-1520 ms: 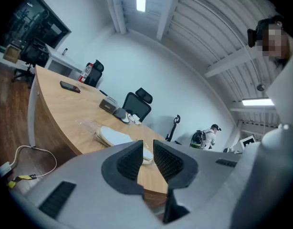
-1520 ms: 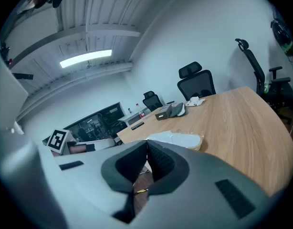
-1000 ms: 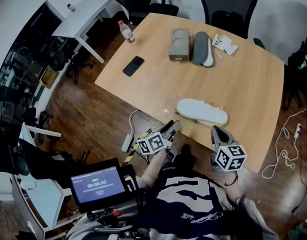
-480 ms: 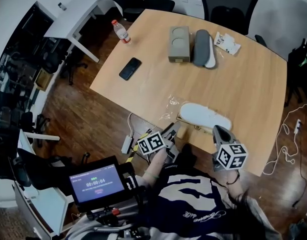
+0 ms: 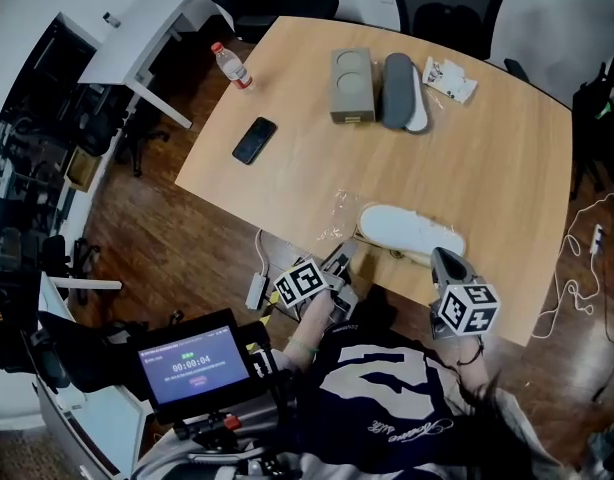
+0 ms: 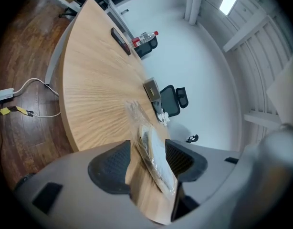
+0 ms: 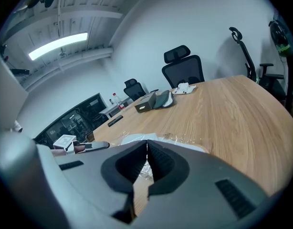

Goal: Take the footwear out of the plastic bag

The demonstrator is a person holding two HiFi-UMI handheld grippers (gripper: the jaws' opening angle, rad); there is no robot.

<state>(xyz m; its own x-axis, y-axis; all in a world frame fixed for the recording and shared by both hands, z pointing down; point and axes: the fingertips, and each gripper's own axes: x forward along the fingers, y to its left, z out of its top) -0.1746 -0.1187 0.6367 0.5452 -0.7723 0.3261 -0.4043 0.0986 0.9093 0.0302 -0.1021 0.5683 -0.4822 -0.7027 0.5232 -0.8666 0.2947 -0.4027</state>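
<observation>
A white slipper in a clear plastic bag (image 5: 407, 233) lies near the table's front edge. My left gripper (image 5: 339, 264) hovers at that edge, just left of the bag's end. In the left gripper view the bagged slipper (image 6: 156, 156) shows in the gap of the left gripper (image 6: 149, 162); its jaws are opening and the pads (image 6: 115, 166) do not touch it. My right gripper (image 5: 444, 264) is at the bag's right end. In the right gripper view the right gripper (image 7: 147, 149) is shut, pads together, with crinkled plastic (image 7: 144, 168) just beyond the tips.
At the table's far side lie a grey slipper (image 5: 397, 90), a tan box (image 5: 352, 85) and a white packet (image 5: 449, 78). A phone (image 5: 253, 140) and a bottle (image 5: 229, 65) sit at the left. Office chairs (image 5: 442, 3) stand behind. Cables (image 5: 259, 280) trail on the floor.
The head view has shifted so the table sits a little higher in frame. Both grippers stay at the near table edge beside the bagged slipper.
</observation>
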